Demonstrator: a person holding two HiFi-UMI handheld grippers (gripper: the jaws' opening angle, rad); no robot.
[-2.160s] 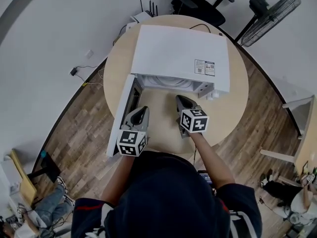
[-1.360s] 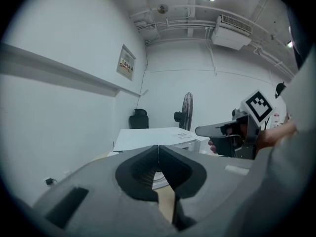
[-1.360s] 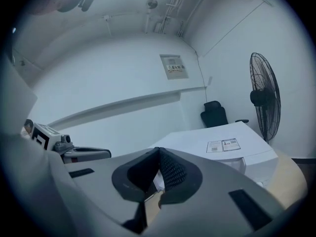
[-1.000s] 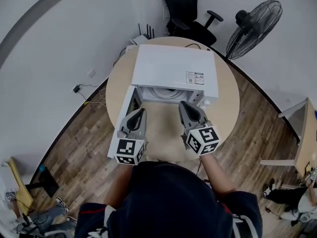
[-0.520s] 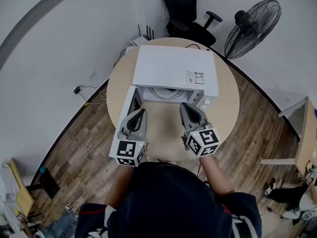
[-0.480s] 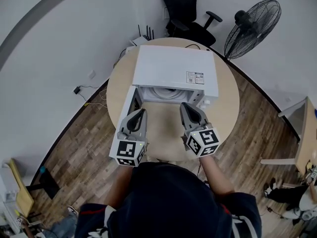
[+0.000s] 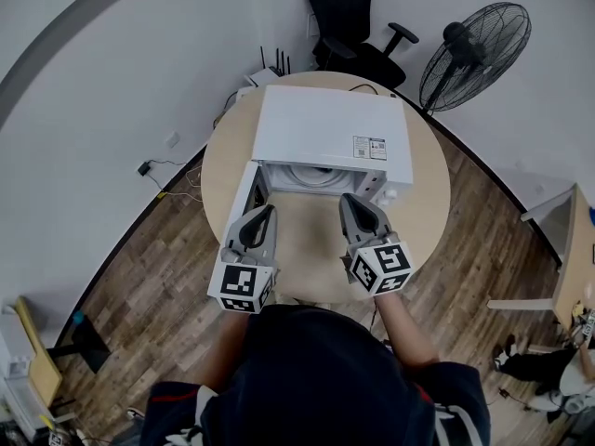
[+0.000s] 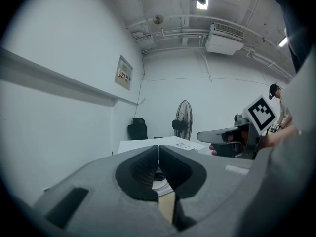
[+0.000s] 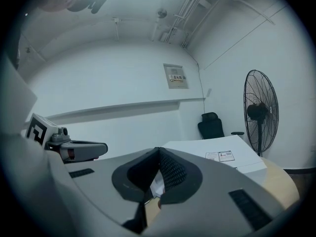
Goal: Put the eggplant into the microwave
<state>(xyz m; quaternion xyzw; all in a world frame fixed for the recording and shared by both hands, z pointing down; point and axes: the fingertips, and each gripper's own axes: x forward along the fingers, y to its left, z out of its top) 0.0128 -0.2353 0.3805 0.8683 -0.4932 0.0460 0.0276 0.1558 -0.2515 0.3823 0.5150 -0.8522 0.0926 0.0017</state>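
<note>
1. The round table (image 7: 423, 203) is carrying the microwave (image 7: 330, 128) at frame centre, with its door (image 7: 234, 201) standing open toward the left.
2. The left gripper (image 7: 267, 210) and right gripper (image 7: 348, 199) are hovering below the opening, each with its jaws pressed together and gripping nothing.
3. A dark shape (image 8: 159, 176) is lying inside the cavity; it is possibly the eggplant.

Grey left tool (image 7: 267, 210) and right tool (image 7: 349, 200) bear black-and-white marker cubes (image 7: 242, 286); the top (image 7: 316, 379) is dark.

White microwave (image 7: 330, 124), tan table (image 7: 426, 203), grey left tongs (image 7: 266, 210) and right tongs (image 7: 347, 199) with black-and-white square-patterned cubes (image 7: 244, 286), black fan (image 7: 474, 45).
</note>
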